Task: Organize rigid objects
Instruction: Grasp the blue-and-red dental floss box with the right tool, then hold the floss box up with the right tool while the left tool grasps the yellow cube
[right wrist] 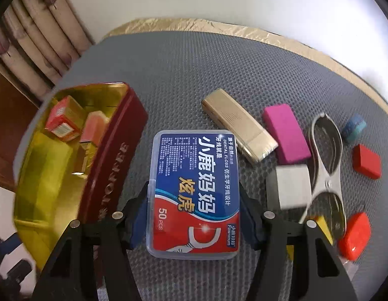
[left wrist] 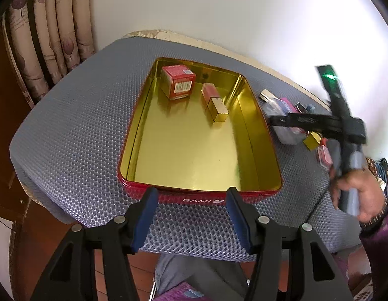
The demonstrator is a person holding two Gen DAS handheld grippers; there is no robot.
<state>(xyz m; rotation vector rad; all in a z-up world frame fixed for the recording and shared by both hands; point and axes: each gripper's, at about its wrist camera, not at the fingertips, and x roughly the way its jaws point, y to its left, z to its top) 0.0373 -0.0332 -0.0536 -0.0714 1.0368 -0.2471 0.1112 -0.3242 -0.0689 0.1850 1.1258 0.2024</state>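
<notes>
Gripping the dental floss box (right wrist: 194, 192) across its short width, the right gripper (right wrist: 194, 215) has its blue pads (right wrist: 141, 215) against the box's two long sides, though whether they press firmly or only touch cannot be told from this view; the box lies flat on the grey mat (right wrist: 194, 75), apparently not yet lifted. Beyond the right fingertips lie a gold case (right wrist: 240, 128), a pink block (right wrist: 285, 134), a white block (right wrist: 291, 185), a metal clip (right wrist: 324, 165) and a red block (right wrist: 367, 160), all loose on the mat. To the left of those fingers stands the red tin (right wrist: 111, 155), open side up, so that items can be dropped in from above. The left gripper (left wrist: 191, 215) hangs half open and empty just short of the tin's near wall, holding nothing. Inside the tin, a red carton (left wrist: 179, 81) and a gold-and-pink box (left wrist: 215, 105) sit beyond the left fingertips, near the far wall, leaving the near floor free, probably for flat pieces.
</notes>
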